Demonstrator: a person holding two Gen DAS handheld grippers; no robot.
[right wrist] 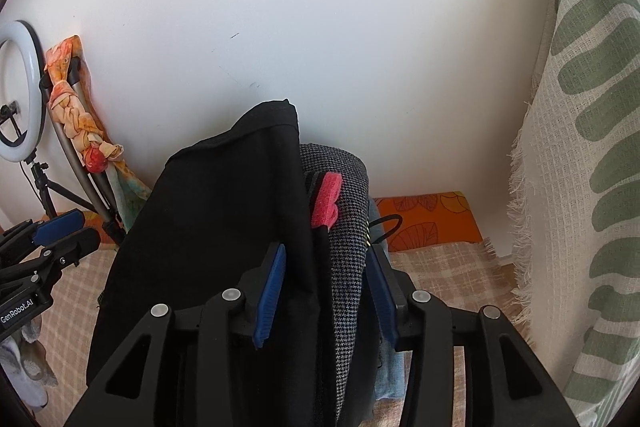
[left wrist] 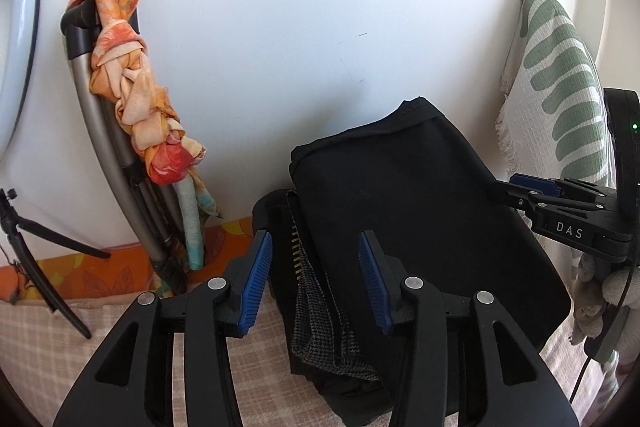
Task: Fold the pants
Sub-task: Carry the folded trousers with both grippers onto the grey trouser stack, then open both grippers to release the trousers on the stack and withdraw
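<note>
The black pants [left wrist: 420, 211] lie folded on top of a stack of clothes on the checked cloth [left wrist: 52, 339], close to the white wall [left wrist: 280, 27]. Most of the stack is hidden under them: only edges of a houndstooth garment [right wrist: 348, 267], a pink piece [right wrist: 326, 203] and some blue denim [right wrist: 390, 367] show, and how many layers lie there is hard to tell.

The left gripper [left wrist: 316, 279] stands half open, its blue pads astride the stack's near left edge without pressing it. The right gripper [right wrist: 326, 291] is likewise half open, with the pants' edge and the houndstooth between its pads; whether they touch is unclear.

Around stand a knotted orange scarf [left wrist: 132, 99] on a leaning frame [left wrist: 92, 115], a ring light [right wrist: 22, 87] on a tripod, an orange leaf-print cushion [right wrist: 432, 219] and a green-patterned throw [right wrist: 592, 147] hanging on the right, cut off by the picture edge.
</note>
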